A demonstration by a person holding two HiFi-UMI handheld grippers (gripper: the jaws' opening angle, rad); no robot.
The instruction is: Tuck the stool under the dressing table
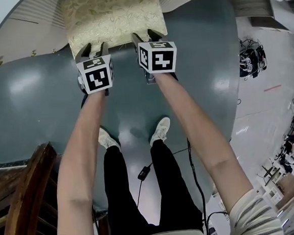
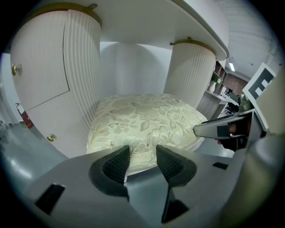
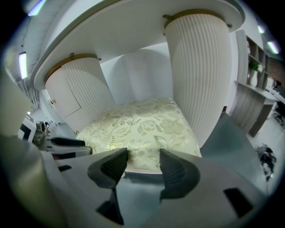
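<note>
With jaws parted and nothing held, the left gripper point(image 1: 92, 49) and right gripper point(image 1: 148, 37) rest their tips at the near edge of the stool point(image 1: 111, 18), which stands partway between the dressing table's point(image 1: 23, 25) pedestals point(image 3: 200, 75), and since its padded top probably yields, pushing low on that edge looks best.

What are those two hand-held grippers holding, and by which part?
Nothing is gripped. The left hand-held gripper and the right hand-held gripper both have their jaws apart, with the tips at the near edge of the cushioned stool, apparently pushing it.
</note>
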